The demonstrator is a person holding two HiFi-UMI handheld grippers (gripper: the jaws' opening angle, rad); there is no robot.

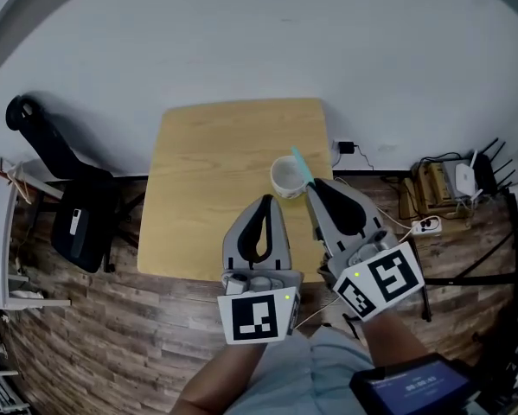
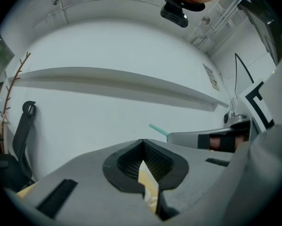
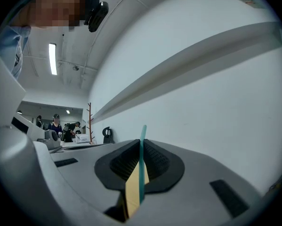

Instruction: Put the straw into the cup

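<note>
Head view. One wooden table (image 1: 215, 154), one white cup (image 1: 286, 178), one teal straw (image 1: 302, 166) and two hand-held grippers.

The cup stands upright on the tabletop at about 3 o'clock from the table's centre, close to that edge.

The right gripper (image 1: 315, 187) lies at 4 o'clock from the cup. Its jaws are clenched on the single straw, which the right gripper view shows standing between the two pads. From the jaw tips the straw slants toward 11 o'clock and crosses the cup's rim on the 3 o'clock side. Whether its end is inside the cup cannot be told.

The left gripper (image 1: 265, 201) lies at 7 o'clock from the cup. Its jaws are pressed together with nothing between them.

One black chair (image 1: 77, 219) stands at 9 o'clock from the table, on the plank floor (image 1: 86, 318).
</note>
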